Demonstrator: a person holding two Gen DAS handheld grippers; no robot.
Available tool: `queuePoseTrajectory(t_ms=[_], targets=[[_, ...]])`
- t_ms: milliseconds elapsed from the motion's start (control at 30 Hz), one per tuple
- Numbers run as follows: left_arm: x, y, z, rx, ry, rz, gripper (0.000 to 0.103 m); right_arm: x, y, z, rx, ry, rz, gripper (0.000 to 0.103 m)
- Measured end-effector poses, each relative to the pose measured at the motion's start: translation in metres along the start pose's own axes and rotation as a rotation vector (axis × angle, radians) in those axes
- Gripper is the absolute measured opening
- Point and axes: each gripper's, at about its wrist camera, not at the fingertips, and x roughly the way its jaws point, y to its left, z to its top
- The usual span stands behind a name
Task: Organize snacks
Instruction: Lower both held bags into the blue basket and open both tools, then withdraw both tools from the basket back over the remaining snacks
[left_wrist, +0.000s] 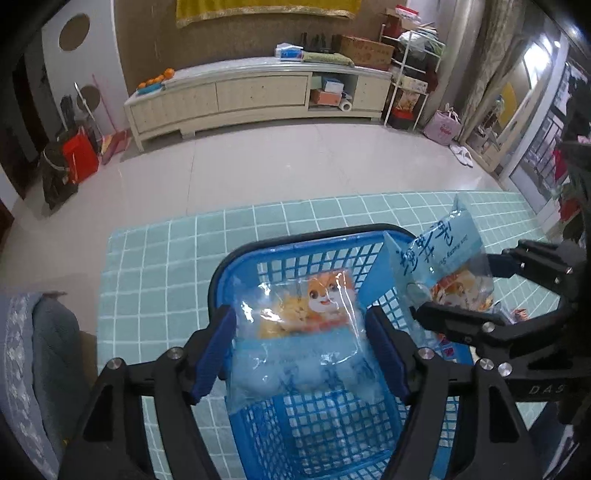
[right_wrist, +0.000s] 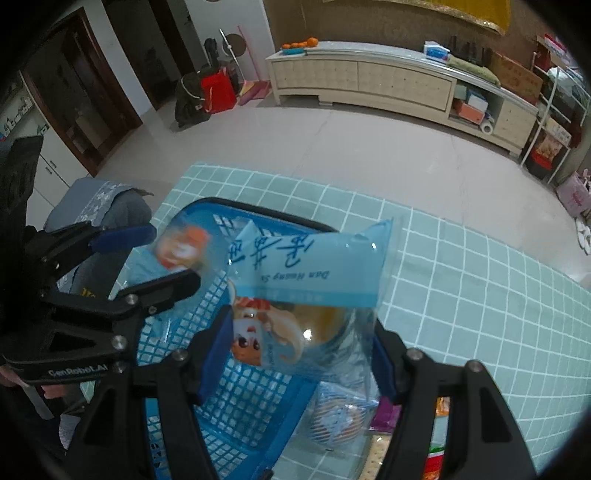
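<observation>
A blue mesh basket (left_wrist: 258, 258) stands on a teal checked tablecloth (left_wrist: 166, 266); it also shows in the right wrist view (right_wrist: 240, 387). My left gripper (left_wrist: 301, 350) is shut on a clear blue snack bag (left_wrist: 306, 332) with an orange cartoon animal, held over the basket's inside. My right gripper (right_wrist: 301, 350) is shut on a similar snack bag (right_wrist: 310, 280) with blue lettering, held above the basket's right rim. That bag (left_wrist: 443, 266) and the right gripper (left_wrist: 465, 295) show at right in the left wrist view.
More snack packets (right_wrist: 343, 417) lie on the cloth right of the basket, under my right gripper. A grey cushioned chair (right_wrist: 107, 206) stands left of the table. Beyond the table edge are a tiled floor and a long cream cabinet (left_wrist: 255, 96).
</observation>
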Motion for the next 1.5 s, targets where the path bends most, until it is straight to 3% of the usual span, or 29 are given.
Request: queuePoseTrajectory(t_ms=[500,600,767,1200,1500], targets=[[-0.008,0.023,-0.008,-0.036,-0.003,0.043,0.076,0.009,0.002,0.011,-0.005,0.012,0.009,0.071],[-0.009,0.024,-0.009,-0.041,-0.001,0.047,0.076,0.012,0.005,0.014,-0.005,0.016,0.009,0.076],[-0.015,0.022,-0.013,-0.057,-0.011,0.039,0.076,0.005,-0.001,0.012,0.022,-0.038,0.025,0.092],[-0.062,-0.027,-0.025,-0.014,-0.056,0.032,0.076,-0.053,-0.01,-0.023,0.04,-0.084,-0.021,0.095],[-0.097,-0.066,-0.043,0.017,-0.096,0.019,0.076,-0.099,-0.028,-0.065,0.068,-0.096,-0.033,0.095]])
